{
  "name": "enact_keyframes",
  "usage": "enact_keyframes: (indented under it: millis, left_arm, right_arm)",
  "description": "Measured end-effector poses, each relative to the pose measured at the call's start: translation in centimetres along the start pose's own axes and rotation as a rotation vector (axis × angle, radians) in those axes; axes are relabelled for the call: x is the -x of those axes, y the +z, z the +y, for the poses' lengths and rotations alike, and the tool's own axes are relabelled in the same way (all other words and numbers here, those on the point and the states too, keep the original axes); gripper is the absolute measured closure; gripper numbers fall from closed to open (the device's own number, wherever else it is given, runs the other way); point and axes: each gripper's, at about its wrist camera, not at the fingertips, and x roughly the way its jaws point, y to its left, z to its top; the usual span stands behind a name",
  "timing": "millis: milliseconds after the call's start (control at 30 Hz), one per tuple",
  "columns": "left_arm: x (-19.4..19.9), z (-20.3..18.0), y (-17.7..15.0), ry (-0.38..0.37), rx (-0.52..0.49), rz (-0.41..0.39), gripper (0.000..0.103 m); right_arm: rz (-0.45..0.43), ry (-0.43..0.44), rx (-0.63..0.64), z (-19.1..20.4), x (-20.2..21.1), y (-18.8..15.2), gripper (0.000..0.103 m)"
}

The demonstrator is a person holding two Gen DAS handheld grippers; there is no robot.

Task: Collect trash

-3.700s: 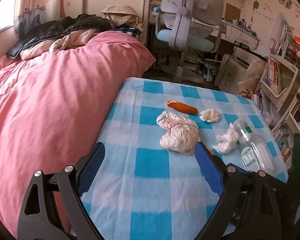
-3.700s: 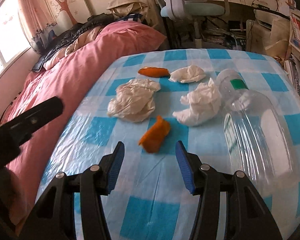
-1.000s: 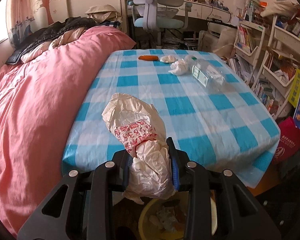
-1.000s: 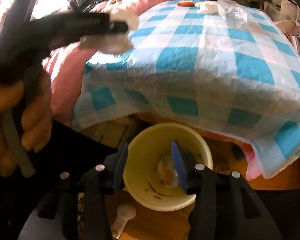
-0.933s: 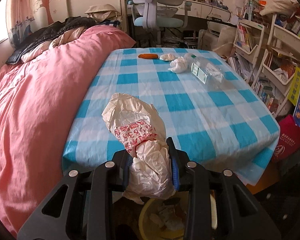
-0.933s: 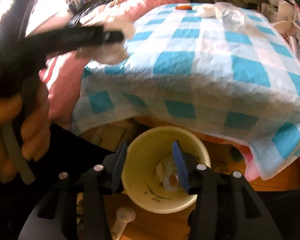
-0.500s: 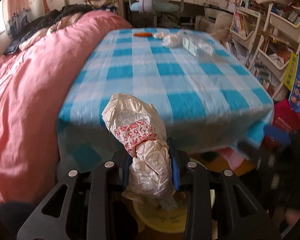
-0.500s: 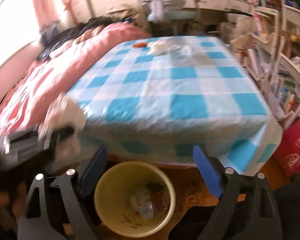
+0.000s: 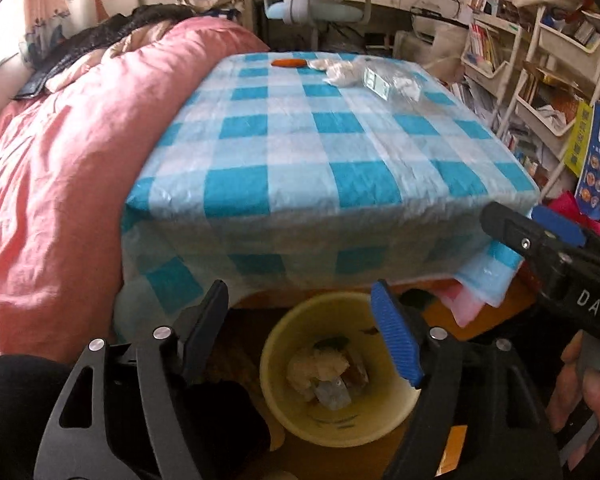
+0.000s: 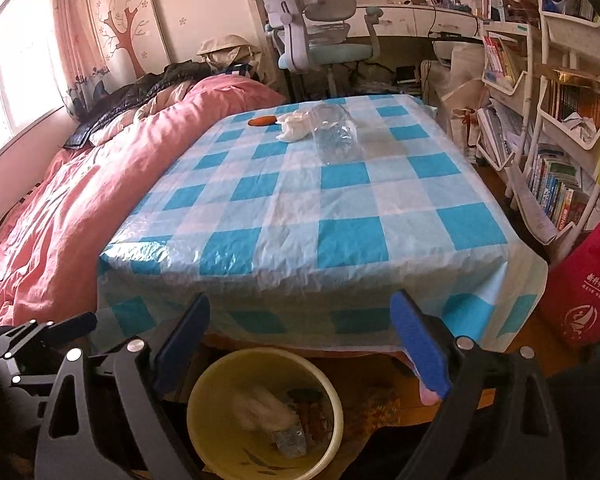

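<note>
My left gripper hangs over a yellow bin on the floor below the table's near edge. Its jaws are opening with nothing between them. A crumpled white bag lies in the bin on other scraps. My right gripper is held above the same bin, its jaws wide, still opening and empty. At the far end of the table lie an orange peel, a crumpled tissue and a clear plastic bottle on its side.
The table wears a blue-checked plastic cloth. A bed with a pink duvet runs along its left side. Book shelves and a red bag crowd the right. A desk chair stands behind.
My left jaws have parted and the white bag has dropped from them into the bin. My right jaws have spread wide, and its view has tipped up from the bin toward the table.
</note>
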Motion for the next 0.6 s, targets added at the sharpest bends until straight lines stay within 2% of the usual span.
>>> enact_keyframes:
  millis: [167, 600]
  left_arm:
    - [0.33, 0.59, 0.43, 0.018, 0.024, -0.032, 0.028]
    - [0.21, 0.80, 0.51, 0.026, 0.034, -0.037, 0.026]
  right_arm:
    - [0.002, -0.001, 0.007, 0.09, -0.02, -0.07, 0.015]
    - [0.007, -0.004, 0.023, 0.46, -0.17, -0.13, 0.014]
